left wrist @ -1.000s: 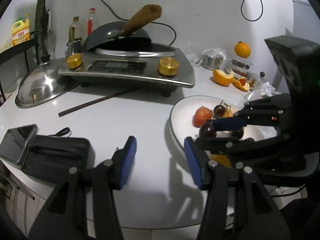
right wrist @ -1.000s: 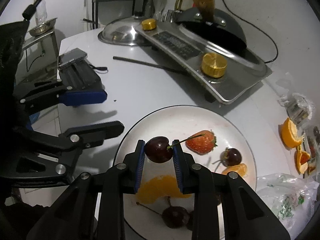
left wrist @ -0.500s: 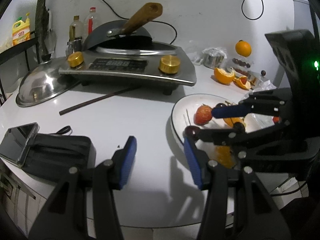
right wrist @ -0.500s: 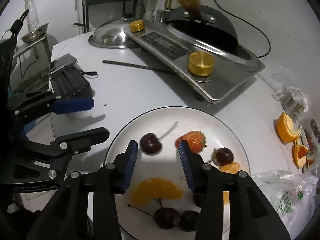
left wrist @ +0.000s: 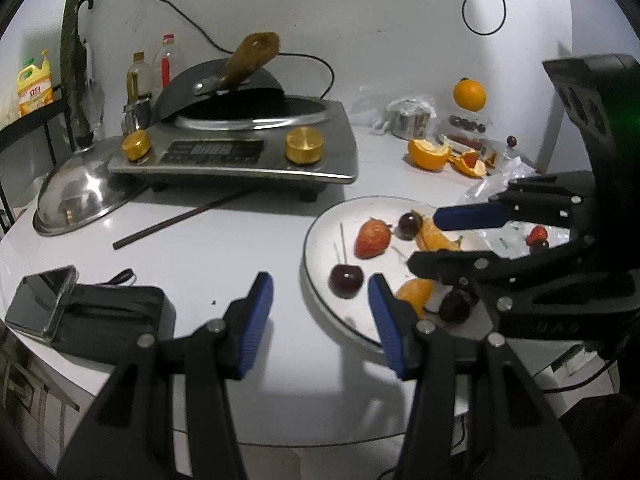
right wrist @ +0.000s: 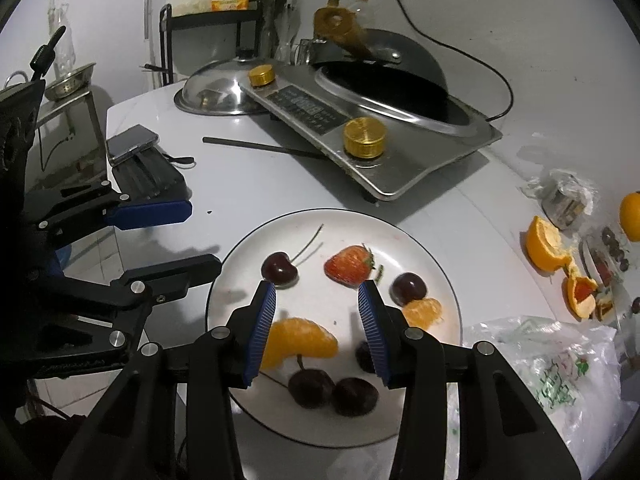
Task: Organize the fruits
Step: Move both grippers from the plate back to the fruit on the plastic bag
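Fruits on plate (right wrist: 432,256), white table (right wrist: 248,184), cooktop (right wrist: 400,160).

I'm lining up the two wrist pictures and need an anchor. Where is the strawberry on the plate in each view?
Left wrist view: the strawberry lies right of centre, on the far left part of the white plate.
Right wrist view: the strawberry lies at centre, on the plate's far half, above the hand-held gripper's blue pads.
Shared landmark: the stemmed cherry left of it.
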`<action>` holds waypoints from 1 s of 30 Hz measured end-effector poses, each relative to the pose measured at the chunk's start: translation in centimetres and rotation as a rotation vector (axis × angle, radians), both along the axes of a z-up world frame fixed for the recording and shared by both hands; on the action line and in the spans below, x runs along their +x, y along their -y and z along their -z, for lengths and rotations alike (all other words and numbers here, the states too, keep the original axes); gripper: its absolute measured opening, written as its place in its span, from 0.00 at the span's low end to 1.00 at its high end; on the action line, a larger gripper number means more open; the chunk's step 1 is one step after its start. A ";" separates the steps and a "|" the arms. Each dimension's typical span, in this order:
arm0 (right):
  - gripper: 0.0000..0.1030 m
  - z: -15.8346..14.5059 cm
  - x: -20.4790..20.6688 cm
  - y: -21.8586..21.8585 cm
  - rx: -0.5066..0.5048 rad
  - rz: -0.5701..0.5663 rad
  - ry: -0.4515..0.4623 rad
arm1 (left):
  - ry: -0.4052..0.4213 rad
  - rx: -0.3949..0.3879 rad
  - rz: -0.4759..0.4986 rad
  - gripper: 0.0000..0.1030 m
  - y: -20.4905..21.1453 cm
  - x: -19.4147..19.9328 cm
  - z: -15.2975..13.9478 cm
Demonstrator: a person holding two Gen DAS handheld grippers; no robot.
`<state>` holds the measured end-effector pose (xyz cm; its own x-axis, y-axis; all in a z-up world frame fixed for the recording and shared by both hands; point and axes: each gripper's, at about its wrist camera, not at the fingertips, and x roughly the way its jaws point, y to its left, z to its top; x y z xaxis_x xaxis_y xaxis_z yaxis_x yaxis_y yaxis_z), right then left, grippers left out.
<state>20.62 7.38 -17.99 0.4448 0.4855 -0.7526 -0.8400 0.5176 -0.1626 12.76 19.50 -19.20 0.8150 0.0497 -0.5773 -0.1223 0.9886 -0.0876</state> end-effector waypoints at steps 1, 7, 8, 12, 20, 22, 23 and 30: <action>0.44 -0.1 0.0 0.3 0.004 0.002 0.001 | 0.001 0.004 0.000 0.50 0.2 0.0 -0.1; 0.44 -0.8 -0.1 1.9 0.031 0.013 0.007 | 0.004 0.028 0.004 0.50 1.5 0.0 -0.9; 0.44 -0.9 -0.2 2.3 0.036 0.016 0.008 | 0.005 0.031 0.005 0.50 1.7 0.0 -1.0; 0.44 -1.3 -0.1 3.6 0.053 0.031 0.010 | 0.011 0.044 0.014 0.57 2.8 0.1 -1.5; 0.44 -1.6 0.4 7.2 0.084 0.080 0.008 | 0.012 0.067 0.038 0.66 5.3 0.9 -2.2; 0.44 -1.6 0.6 8.1 0.092 0.093 0.006 | 0.010 0.074 0.044 0.66 6.0 1.2 -2.4; 0.44 -1.6 0.7 8.7 0.097 0.101 0.005 | 0.010 0.077 0.048 0.66 6.4 1.3 -2.5; 0.44 -1.7 1.3 12.4 0.128 0.147 -0.002 | 0.006 0.108 0.082 0.66 9.3 2.2 -3.0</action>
<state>21.94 -4.97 -16.29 0.5164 0.5070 -0.6901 -0.7540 0.6512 -0.0858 15.01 10.20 -16.17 0.8225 0.0445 -0.5671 -0.0404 0.9990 0.0198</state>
